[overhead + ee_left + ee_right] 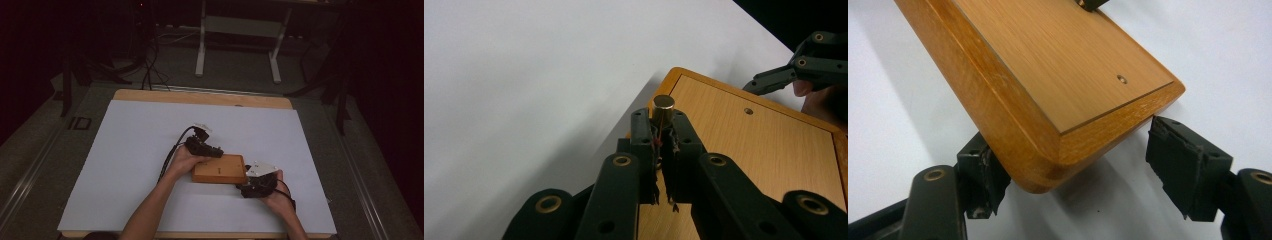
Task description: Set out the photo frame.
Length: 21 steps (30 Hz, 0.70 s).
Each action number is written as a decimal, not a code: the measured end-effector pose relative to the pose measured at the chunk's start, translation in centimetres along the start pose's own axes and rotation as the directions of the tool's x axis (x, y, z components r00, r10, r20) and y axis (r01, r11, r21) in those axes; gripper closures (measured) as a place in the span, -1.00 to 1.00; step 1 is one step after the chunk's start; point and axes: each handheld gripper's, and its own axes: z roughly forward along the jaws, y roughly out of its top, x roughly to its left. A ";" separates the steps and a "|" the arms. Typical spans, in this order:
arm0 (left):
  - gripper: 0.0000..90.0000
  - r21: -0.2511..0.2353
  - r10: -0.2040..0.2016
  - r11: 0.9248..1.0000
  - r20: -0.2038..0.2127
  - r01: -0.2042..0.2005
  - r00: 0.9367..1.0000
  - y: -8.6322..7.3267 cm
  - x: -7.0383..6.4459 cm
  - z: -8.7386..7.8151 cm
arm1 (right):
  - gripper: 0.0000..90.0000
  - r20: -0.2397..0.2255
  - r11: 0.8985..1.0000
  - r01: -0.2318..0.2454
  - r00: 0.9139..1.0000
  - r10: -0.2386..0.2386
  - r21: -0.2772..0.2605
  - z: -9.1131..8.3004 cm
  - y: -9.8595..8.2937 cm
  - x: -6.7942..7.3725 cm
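Note:
A flat wooden board [220,169] lies on the white table cover, near the front. My left gripper [216,151] reaches over the board's far left corner and is shut on a small metal cylinder [663,109], which stands up between the jaw tips [660,120]. Beyond it the board [744,145] has a small hole [748,111] in its top. My right gripper [246,186] is open at the board's near right corner [1048,65], with its jaws astride that corner [1083,167]. One jaw touches the long edge; the other stands just off the short edge. The right gripper's jaw [794,70] also appears far off.
The white cover [125,165] spreads over a wooden table whose far edge [200,96] shows. Behind the table, on the dark floor, stand a white desk frame [240,30] and some cables [150,65].

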 end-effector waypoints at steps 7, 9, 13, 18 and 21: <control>0.88 0.018 0.024 1.000 0.004 -0.024 1.000 0.1 -0.2 -0.1 | -0.36 0.010 0.999 0.016 1.000 -0.015 -0.045 -0.8 0.4 0.3; 0.88 0.030 0.025 0.999 0.012 -0.025 1.000 0.1 -0.3 -0.2 | -0.35 0.002 0.998 0.024 1.000 -0.024 -0.060 -1.0 0.4 0.4; 0.88 0.035 0.009 0.999 0.049 -0.011 0.999 0.0 0.0 -0.3 | -0.32 0.000 0.997 0.037 0.999 -0.037 -0.069 -1.3 0.6 0.6; 0.87 0.056 -0.010 0.998 0.085 0.006 0.996 -0.3 0.1 -0.5 | -0.19 -0.007 0.994 0.031 0.999 -0.032 -0.102 -1.7 0.6 0.4; 0.82 0.046 0.006 0.999 0.069 -0.009 0.998 -0.4 0.1 -0.5 | -0.12 -0.015 0.992 0.011 1.000 -0.013 -0.123 -1.9 0.7 0.1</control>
